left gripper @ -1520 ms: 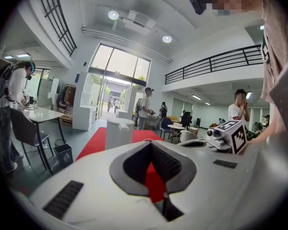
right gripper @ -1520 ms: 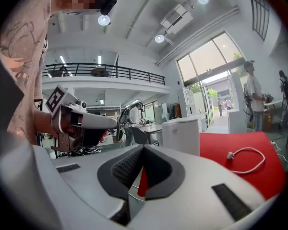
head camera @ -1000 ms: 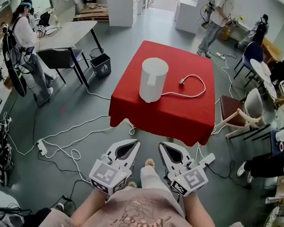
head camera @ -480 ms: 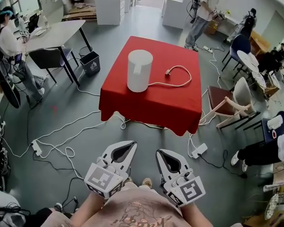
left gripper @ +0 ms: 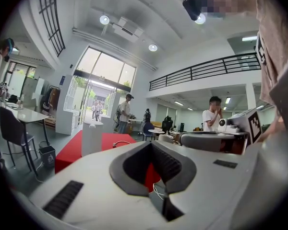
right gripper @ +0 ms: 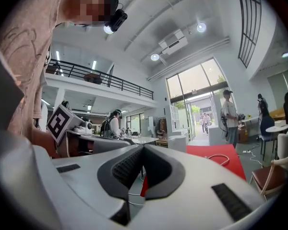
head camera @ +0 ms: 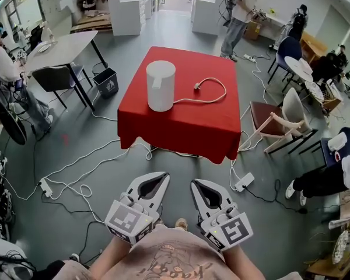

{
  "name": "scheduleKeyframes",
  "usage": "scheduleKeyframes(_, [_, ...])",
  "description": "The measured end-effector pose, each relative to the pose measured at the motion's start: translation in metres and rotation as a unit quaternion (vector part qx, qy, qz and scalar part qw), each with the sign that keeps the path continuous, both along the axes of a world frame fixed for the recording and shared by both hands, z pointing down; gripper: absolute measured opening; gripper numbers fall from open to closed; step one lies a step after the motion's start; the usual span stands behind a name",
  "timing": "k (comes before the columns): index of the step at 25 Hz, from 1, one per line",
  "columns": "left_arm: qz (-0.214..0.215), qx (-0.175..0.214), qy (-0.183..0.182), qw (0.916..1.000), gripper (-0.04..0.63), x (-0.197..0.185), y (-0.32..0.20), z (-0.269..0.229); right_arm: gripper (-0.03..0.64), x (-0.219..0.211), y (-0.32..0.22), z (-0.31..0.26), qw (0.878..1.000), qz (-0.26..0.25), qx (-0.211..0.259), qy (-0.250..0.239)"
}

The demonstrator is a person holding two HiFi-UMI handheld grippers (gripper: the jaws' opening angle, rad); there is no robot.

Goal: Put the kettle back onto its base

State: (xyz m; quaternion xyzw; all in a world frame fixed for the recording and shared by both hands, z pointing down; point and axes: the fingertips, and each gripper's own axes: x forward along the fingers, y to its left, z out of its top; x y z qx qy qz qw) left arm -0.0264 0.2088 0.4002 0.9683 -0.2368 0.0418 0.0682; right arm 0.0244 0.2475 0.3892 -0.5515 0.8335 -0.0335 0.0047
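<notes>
The white kettle (head camera: 161,85) stands upright on the left part of a table with a red cloth (head camera: 181,124), some way ahead of me. A white cord (head camera: 213,93) loops from the kettle's foot across the cloth. Whether a base lies under the kettle I cannot tell. My left gripper (head camera: 163,176) and right gripper (head camera: 196,183) hang side by side close to my body, over the floor and well short of the table, both shut and empty. The left gripper view shows its jaws (left gripper: 151,145) together, with the kettle (left gripper: 92,138) far off. In the right gripper view the gripper (right gripper: 144,147) is shut too, red cloth (right gripper: 216,152) beyond.
White cables (head camera: 76,168) and a power strip (head camera: 243,182) lie on the grey floor between me and the table. A wooden chair (head camera: 280,118) stands right of the table, a black bin (head camera: 107,81) and a grey desk (head camera: 64,45) to its left. Several people stand around the room.
In the head view the table and kettle have slid left and look slightly smaller. Both grippers stay shut in front of my body, shifted a little.
</notes>
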Motion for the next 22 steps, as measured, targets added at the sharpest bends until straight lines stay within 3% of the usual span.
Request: scheduleKeyframes(22, [0.0, 0.001, -0.004, 1.0, -0.012, 0.0059, 0.0076, -0.001, 0.008, 0.0054, 0.0065, -0.0009, 1.0, -0.004, 0.002, -0.004])
